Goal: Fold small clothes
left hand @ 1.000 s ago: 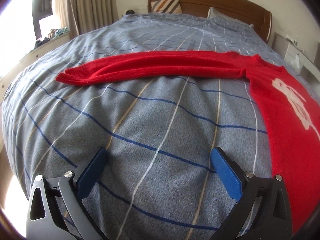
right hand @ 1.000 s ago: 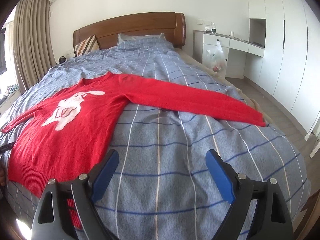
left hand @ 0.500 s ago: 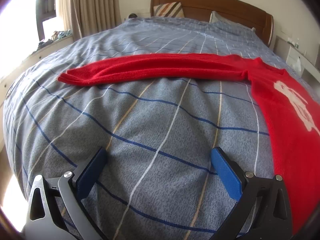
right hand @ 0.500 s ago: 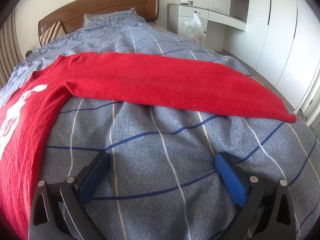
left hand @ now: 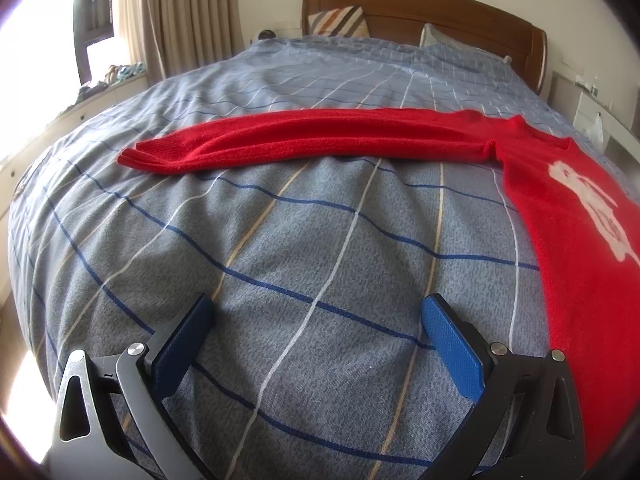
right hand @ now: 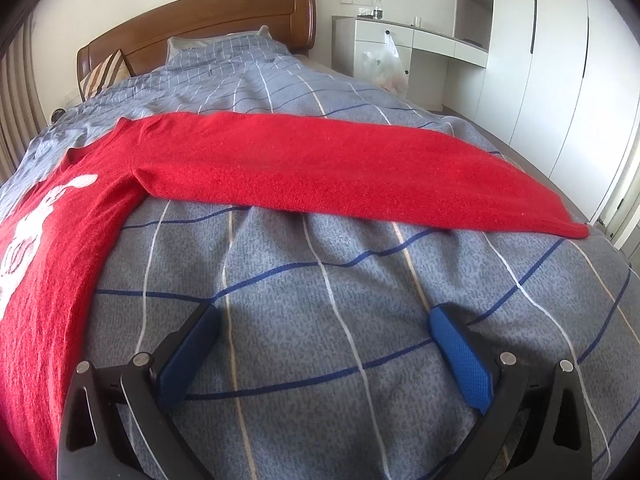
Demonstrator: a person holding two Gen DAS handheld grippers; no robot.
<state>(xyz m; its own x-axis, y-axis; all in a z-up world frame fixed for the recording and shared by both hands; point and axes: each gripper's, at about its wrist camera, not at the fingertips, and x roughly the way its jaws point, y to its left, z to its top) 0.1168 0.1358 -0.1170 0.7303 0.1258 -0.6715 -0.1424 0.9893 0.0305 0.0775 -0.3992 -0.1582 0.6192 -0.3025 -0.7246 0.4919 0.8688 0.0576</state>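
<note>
Our right gripper (right hand: 324,344) has dropped closer to the red knitted sweater (right hand: 320,168) on the bed, jaws apart and empty like the left gripper (left hand: 318,334), so we judge sleeve-folding comes next.

Your left view cuts off the red knitted sweater (left hand: 568,216) at the right edge, white rabbit motif (left hand: 592,208) included. Your right view loses its body at the left edge. The small items on the white desk (right hand: 420,32) are too tiny to tell.

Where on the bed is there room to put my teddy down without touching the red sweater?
Bare blanket lies below each sleeve, beside the sweater's body, ahead of both grippers' fingers. More lies beyond the sleeves, up to the pillows. The sweater fills the middle.
</note>
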